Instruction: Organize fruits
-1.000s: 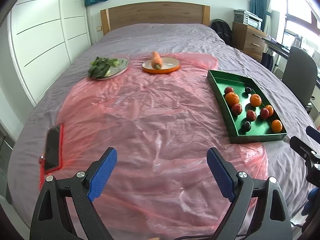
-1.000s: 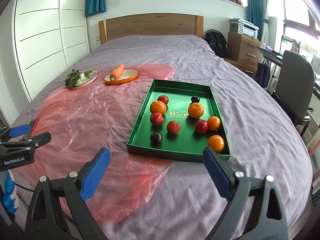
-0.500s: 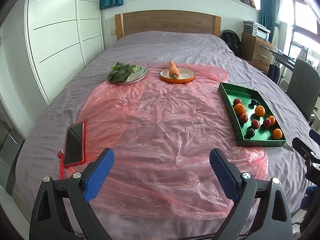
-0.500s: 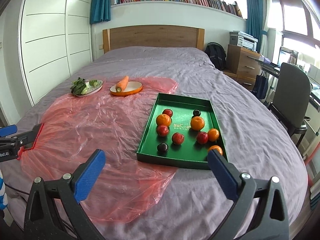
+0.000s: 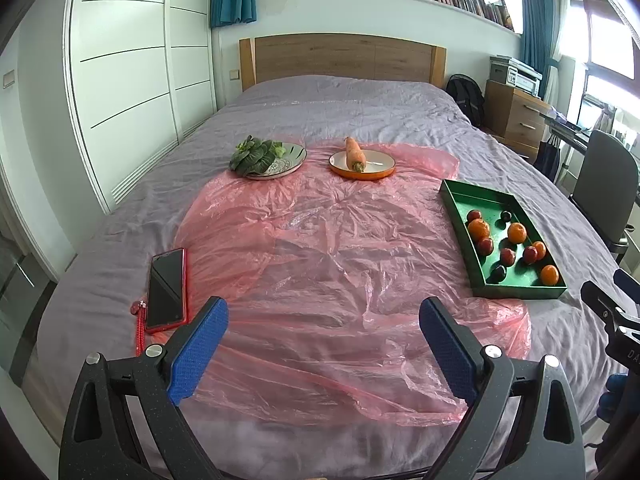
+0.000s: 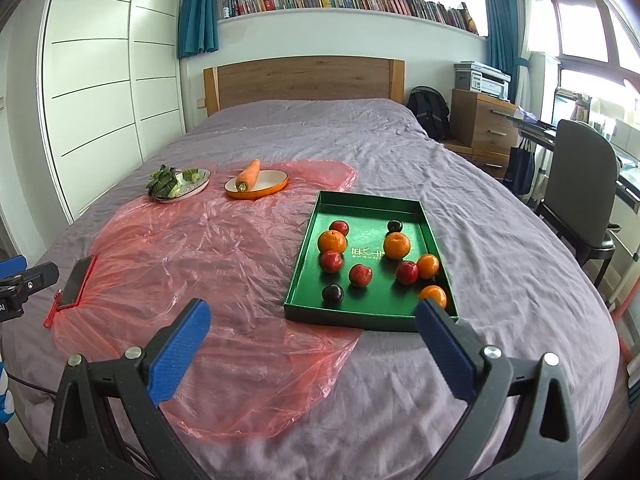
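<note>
On the bed, with its grey-purple cover, a crinkled pink plastic sheet is spread over the near half. At the sheet's near left edge lies a phone in a red case, screen up, with a red strap trailing beside it. Far left on the sheet's far edge sits a plate with leafy greens heaped on its left side. Just right of it is an orange dish holding a carrot, which pokes out over the dish's far rim. To the right, a green tray lies partly on the sheet's right edge and partly on the bare cover. All the fruit is inside this tray: four oranges, four red fruits and two dark plums, loosely scattered, most of them apart from one another, though one red fruit sits right against an orange near the right wall.

Left gripper hangs over the near end of the sheet, its blue-padded jaws spread wide with nothing between them. Right gripper hangs over the near right part of the bed, just short of the tray's near wall, jaws likewise wide apart and empty. Each gripper's tip shows at the edge of the other's view.
</note>
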`<state>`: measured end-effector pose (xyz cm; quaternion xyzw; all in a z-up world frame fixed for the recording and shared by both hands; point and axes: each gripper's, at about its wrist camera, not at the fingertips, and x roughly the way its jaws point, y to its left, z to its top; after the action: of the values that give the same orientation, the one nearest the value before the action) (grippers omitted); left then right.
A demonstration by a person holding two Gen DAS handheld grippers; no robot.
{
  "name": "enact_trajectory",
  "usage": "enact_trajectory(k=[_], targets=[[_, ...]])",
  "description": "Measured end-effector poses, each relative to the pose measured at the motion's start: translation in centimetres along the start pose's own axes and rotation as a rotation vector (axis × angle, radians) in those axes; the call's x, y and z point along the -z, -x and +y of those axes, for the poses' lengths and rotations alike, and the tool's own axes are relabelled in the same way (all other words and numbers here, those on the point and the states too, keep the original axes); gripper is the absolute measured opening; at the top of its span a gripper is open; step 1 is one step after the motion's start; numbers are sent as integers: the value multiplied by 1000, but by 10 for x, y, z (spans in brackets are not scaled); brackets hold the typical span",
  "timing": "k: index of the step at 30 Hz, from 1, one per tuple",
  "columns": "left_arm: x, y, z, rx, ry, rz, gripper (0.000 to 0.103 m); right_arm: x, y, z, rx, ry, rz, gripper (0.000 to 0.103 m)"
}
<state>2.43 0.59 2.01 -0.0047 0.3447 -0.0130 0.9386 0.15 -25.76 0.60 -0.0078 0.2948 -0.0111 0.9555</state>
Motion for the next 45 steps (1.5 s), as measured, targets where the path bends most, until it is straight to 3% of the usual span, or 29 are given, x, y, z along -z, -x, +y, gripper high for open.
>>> enact_trajectory(k=[19, 45], targets=[[1, 23, -5, 32, -18, -37, 94, 7, 23, -8, 8, -70, 4, 103], [5, 27, -9, 53, -13, -34, 94, 10, 31, -2, 13, -43, 13, 103]])
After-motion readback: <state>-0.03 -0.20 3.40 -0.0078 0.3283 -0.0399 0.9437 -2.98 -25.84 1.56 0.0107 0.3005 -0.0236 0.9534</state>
